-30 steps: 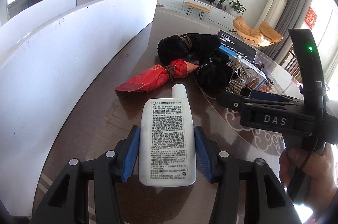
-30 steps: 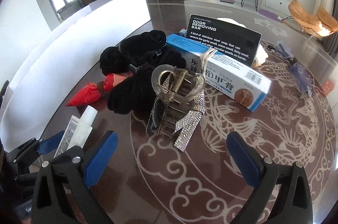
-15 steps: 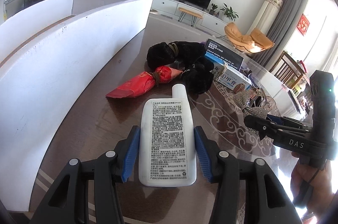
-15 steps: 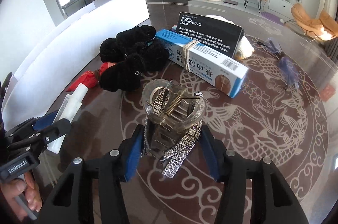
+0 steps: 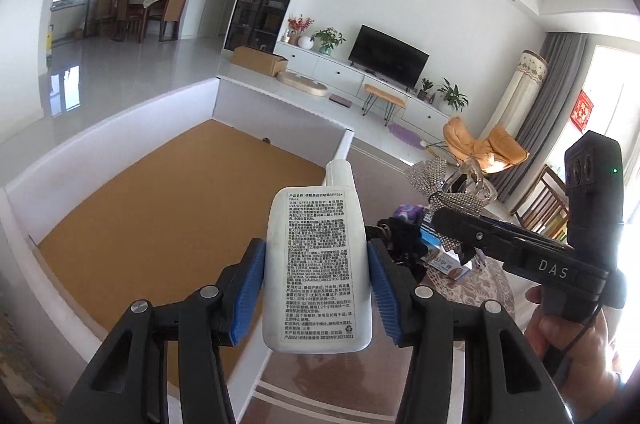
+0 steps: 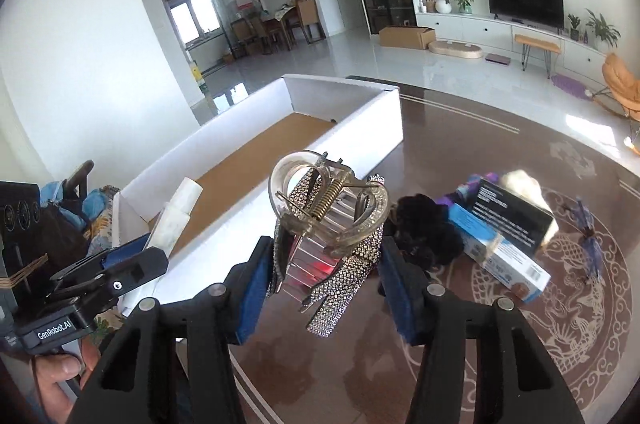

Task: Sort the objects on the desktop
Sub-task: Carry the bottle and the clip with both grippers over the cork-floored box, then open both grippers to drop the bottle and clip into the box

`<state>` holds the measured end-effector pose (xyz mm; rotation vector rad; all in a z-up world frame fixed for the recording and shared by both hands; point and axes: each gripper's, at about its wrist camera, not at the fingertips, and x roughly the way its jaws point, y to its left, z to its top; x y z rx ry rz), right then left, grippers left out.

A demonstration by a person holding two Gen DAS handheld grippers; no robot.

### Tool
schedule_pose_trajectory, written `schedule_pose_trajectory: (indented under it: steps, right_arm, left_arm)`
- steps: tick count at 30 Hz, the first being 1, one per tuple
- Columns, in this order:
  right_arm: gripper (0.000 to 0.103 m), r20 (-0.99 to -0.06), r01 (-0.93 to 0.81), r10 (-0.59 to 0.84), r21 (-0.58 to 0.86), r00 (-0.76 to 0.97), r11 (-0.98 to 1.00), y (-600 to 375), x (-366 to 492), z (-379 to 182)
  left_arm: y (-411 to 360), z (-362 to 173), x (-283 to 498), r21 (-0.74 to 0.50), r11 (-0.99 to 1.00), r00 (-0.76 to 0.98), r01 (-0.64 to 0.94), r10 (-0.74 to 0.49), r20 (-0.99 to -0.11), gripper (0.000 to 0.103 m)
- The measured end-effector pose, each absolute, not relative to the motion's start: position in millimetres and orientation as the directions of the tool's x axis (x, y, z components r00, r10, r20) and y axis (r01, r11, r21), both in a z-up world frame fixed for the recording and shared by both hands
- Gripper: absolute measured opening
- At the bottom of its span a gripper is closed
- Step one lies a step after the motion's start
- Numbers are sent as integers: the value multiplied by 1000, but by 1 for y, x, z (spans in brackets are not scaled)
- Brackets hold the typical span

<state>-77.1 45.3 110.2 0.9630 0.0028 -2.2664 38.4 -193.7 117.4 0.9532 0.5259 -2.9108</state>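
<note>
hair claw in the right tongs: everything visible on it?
The hair claw is clear plastic with two looped handles, a brass-coloured coil spring at the hinge and interlocking teeth. Rhinestone ribbon strips hang from it, tails dangling below. It is held off the table, handles tilted away from the camera, with the right tongs blue pads against its sides.

The left claw [image 5: 316,288] pointed forward and downward, its blue pads [image 5: 249,290] pressed against both sides of a white bottle [image 5: 317,264] held upright between them. The right claw [image 6: 324,276] also tilted downward, its pads clamped on a clear hair clip [image 6: 328,212]. A hand [image 5: 560,336] gripped the right claw's handle, and another hand [image 6: 60,380] gripped the left claw's handle. The two claws were side by side, raised above the surface [image 6: 480,364].
</note>
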Motion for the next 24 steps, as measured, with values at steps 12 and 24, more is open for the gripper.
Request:
schedule_pose_trajectory:
  steps: [12, 24]
  right_arm:
    - [53, -798, 756, -512, 114, -317, -645, -187, -108, 60]
    - [82, -810, 743, -477, 78, -341, -664, -181, -96, 47]
  left_arm:
    - [-313, 59, -24, -105, -941, -564, 322, -102, -819, 51]
    - [-290, 62, -11, -30, -936, -592, 350, -196, -781, 73]
